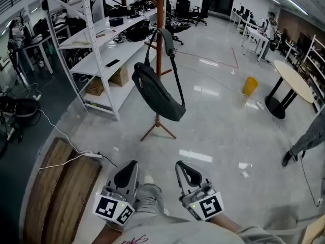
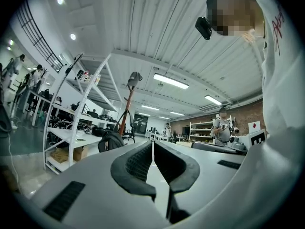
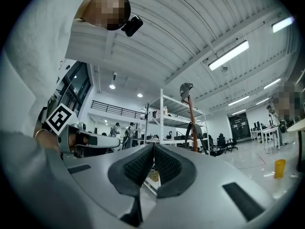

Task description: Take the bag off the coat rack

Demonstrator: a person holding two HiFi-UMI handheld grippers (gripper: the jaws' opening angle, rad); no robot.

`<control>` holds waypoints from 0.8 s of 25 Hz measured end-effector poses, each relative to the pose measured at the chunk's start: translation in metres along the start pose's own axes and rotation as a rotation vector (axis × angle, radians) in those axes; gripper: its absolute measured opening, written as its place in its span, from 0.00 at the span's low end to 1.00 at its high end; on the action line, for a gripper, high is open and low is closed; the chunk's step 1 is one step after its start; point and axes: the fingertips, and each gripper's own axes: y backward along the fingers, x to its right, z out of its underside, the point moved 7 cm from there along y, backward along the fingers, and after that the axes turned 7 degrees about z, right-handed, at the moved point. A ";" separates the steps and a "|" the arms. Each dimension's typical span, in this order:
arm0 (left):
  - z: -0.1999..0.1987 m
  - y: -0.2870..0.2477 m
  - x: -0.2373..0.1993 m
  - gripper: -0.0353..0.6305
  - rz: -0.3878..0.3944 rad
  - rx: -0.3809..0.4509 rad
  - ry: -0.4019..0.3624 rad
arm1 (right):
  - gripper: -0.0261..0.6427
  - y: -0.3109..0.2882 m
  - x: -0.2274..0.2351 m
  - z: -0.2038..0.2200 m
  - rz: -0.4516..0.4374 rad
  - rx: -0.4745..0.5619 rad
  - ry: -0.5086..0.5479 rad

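A black sling bag [image 1: 156,91] hangs by its strap from a reddish-brown coat rack [image 1: 160,39] that stands on the pale floor ahead of me. The left gripper view shows the bag [image 2: 109,141] and the rack [image 2: 127,109] small and far off. In the right gripper view the bag [image 3: 196,134] hangs on the rack [image 3: 192,119] too. My left gripper [image 1: 130,165] and right gripper [image 1: 181,165] are held low and close to my body, well short of the rack. Both are shut with nothing between the pads.
White shelving [image 1: 94,39] with boxes and gear runs along the left. A wooden board [image 1: 61,187] and a white power strip [image 1: 84,155] lie at the lower left. A yellow bin [image 1: 249,86], a round table [image 1: 292,80] and a person's leg [image 1: 304,144] are at the right.
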 end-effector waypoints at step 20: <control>-0.018 -0.114 -0.138 0.09 0.044 0.023 0.000 | 0.07 -0.164 0.054 0.023 0.028 0.017 0.063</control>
